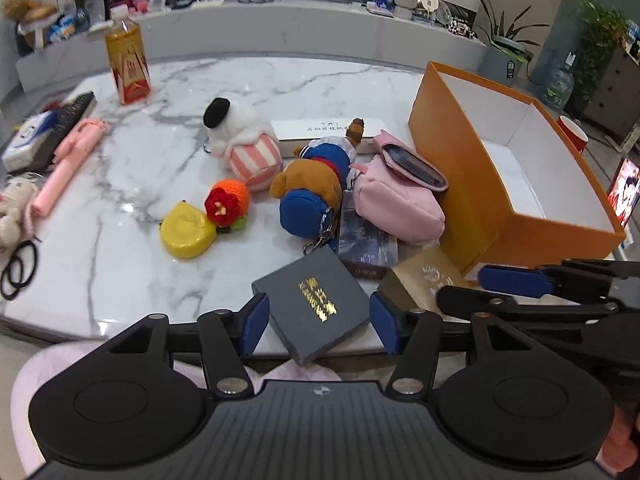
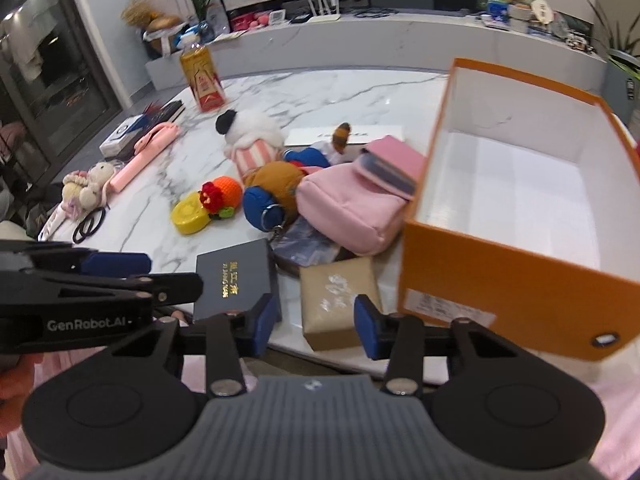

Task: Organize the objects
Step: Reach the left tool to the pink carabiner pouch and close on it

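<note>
An open orange box with a white, empty inside stands at the table's right; it also shows in the right wrist view. My left gripper is open, its pads either side of a dark grey box with gold lettering at the table's near edge. My right gripper is open around a tan box beside the orange box. Behind lie a pink pouch, a brown bear plush, a striped plush, a yellow case and an orange knitted toy.
A tea bottle stands at the far left. A pink stick, a remote, a small doll and black hair ties lie along the left edge. A white flat box lies behind the plushes. A red cup stands beyond the orange box.
</note>
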Demonstrator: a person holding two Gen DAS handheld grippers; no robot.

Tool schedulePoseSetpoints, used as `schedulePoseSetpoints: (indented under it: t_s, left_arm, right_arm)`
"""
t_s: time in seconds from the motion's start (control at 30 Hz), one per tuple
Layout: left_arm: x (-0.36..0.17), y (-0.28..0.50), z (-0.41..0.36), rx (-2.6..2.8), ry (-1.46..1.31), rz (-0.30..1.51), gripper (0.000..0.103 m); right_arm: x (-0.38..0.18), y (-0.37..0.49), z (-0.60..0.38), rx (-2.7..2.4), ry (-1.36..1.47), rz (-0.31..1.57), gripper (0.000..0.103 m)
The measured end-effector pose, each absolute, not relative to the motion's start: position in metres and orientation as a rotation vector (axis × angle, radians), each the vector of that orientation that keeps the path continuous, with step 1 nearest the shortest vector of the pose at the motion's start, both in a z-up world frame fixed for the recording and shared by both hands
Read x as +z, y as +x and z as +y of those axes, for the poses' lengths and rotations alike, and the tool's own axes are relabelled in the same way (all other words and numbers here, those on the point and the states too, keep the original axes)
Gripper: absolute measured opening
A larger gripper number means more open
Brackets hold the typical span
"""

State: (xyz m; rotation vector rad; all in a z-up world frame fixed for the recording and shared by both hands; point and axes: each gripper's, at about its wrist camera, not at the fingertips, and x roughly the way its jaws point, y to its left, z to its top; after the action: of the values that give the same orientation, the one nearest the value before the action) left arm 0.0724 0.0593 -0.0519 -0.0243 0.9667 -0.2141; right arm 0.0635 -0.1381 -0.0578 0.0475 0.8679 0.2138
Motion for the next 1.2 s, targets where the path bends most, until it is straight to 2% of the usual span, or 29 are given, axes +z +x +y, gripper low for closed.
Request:
schedulePoseSetpoints:
  t_s: [0.2, 0.33, 0.4, 0.77, 0.93, 1.13, 1.2]
  left_arm:
    - [-0.043, 0.105, 0.065, -0.249, -0.038, 0.968, 0.062]
    - [-0.036, 0.131, 0.061, -0.307, -0.069, 0.974, 0.056]
    - [-0.035, 0.146, 0.055, -0.330, -0.070, 0.985, 0.052]
    - [-0.073, 0.236, 0.015, -0.410, -0.098, 1.187, 0.052]
    - [-0.091, 0.256, -0.004, -0.436, -0.051, 1.274, 0.052]
    - [-0.109, 0.268, -0.001, -0.440, -0.119, 1.349, 0.051]
    - [-0.111, 0.267, 0.002, -0.438, -0.147, 1.344, 0.047]
  right_arm:
    - [-0.054, 0.092, -0.119, 0.233, -0.081, 0.834, 0.044]
    - [-0.042, 0.114, -0.117, 0.243, -0.145, 0.805, 0.035]
    - [-0.035, 0.124, -0.118, 0.235, -0.187, 0.783, 0.035]
    - [-0.040, 0.176, -0.125, 0.237, -0.437, 0.811, 0.034]
    - [-0.049, 0.186, -0.128, 0.268, -0.518, 0.848, 0.034]
    - [-0.052, 0.192, -0.131, 0.302, -0.611, 0.856, 0.032]
    - [-0.052, 0.193, -0.132, 0.319, -0.630, 0.857, 0.032]
